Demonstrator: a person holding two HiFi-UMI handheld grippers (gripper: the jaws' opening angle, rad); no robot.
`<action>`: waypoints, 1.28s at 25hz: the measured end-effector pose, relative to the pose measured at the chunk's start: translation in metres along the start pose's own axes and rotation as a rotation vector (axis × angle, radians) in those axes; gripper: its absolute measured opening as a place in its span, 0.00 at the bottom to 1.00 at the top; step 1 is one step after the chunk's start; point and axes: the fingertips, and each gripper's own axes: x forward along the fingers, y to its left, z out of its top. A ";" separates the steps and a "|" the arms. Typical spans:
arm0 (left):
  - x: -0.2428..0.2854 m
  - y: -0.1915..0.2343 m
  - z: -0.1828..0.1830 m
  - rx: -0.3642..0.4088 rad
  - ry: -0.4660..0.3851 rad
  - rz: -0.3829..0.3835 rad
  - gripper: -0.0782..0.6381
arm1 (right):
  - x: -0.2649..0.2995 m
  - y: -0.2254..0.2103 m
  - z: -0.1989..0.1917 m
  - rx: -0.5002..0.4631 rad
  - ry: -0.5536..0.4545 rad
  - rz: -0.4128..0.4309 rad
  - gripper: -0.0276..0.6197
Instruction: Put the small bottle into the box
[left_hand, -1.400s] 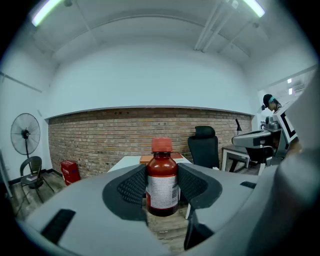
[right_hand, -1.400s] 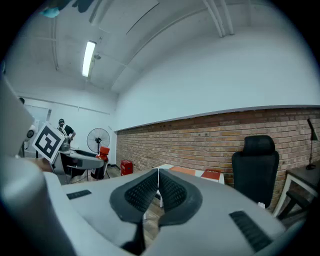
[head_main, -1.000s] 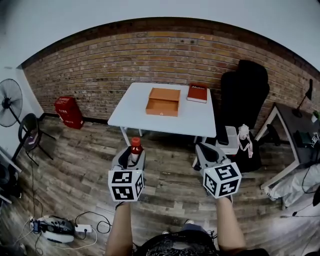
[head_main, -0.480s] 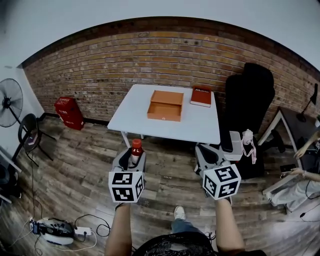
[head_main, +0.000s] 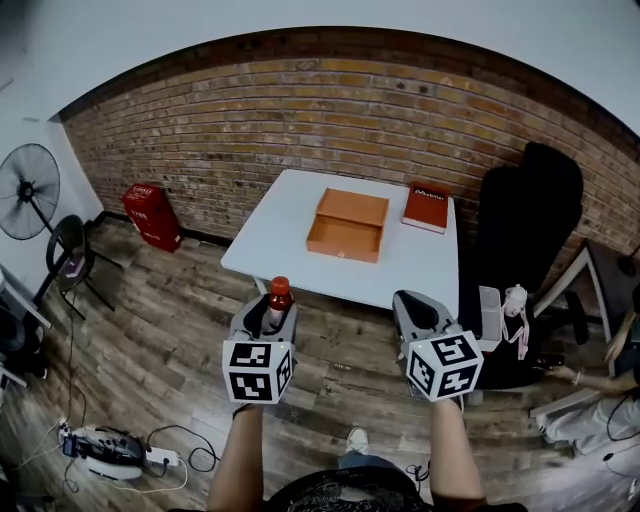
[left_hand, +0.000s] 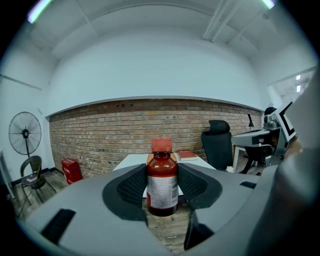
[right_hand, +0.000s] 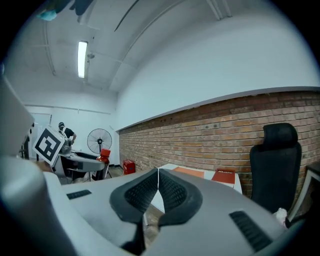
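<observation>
Head view: the table (head_main: 280, 230) with the box (head_main: 346, 224) at 12 o'clock looms nearer than a second ago, so the approach advances; left gripper view: the left gripper (left_hand: 162, 189) pinches the bottle (left_hand: 162, 172) upright; right gripper view: the right gripper (right_hand: 158, 192) is pressed together, empty.

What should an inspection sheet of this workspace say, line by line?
Surface: white table, ahead of both tools, not yet reached.
Job's things: orange box open on the table, looks empty; small bottle, red cap, upright, held above the floor.
Clutter: red book on the table, right of the box.
Tools: left tool shut on the small bottle; right tool jaws together, empty.
Cables: power strip with cords on the floor, lower left.
Surroundings: brick wall, fan, black chair, red container.
</observation>
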 end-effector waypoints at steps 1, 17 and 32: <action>0.007 0.001 0.002 -0.003 0.002 0.006 0.40 | 0.007 -0.004 0.001 0.000 0.001 0.008 0.08; 0.080 0.009 0.010 -0.031 0.037 0.084 0.40 | 0.087 -0.048 -0.004 0.004 0.034 0.128 0.08; 0.117 0.006 0.023 -0.021 0.033 0.098 0.40 | 0.115 -0.077 0.002 -0.007 0.025 0.150 0.08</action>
